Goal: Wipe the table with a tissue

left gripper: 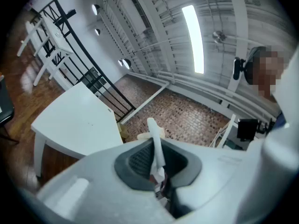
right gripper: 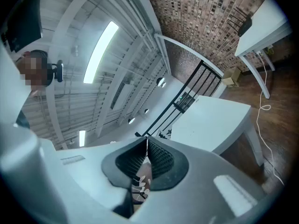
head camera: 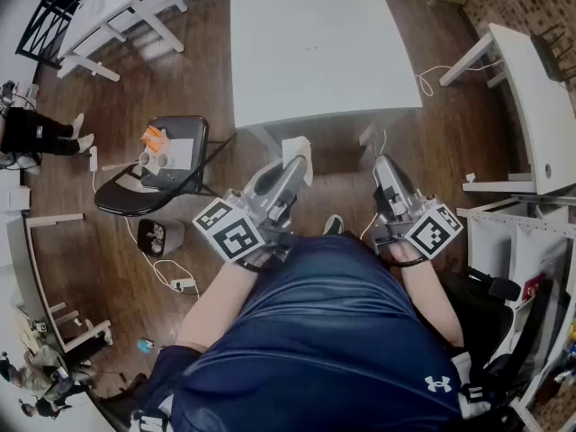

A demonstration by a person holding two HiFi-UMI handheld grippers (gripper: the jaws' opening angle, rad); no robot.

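1. Dark blue shirt, worn by the person, is seen nearest, filling the bottom of the head view.
2. At the far left, a black folding chair is seen on the wooden floor, with small items laid on its seat.
3. Next, the left gripper is held out in front of the body, its jaws clenched on the tissue.
4. The tissue is seen as a narrow white strip pinched in the seam between the pads. Its long axis is laid along the jaws, and its free end is pointed out past the tips towards the white table.
5. In the head view, the tissue is seen just short of that table's near edge.
6. At the right, the right gripper is pointed at the same table, its jaws pressed together with nothing between them.
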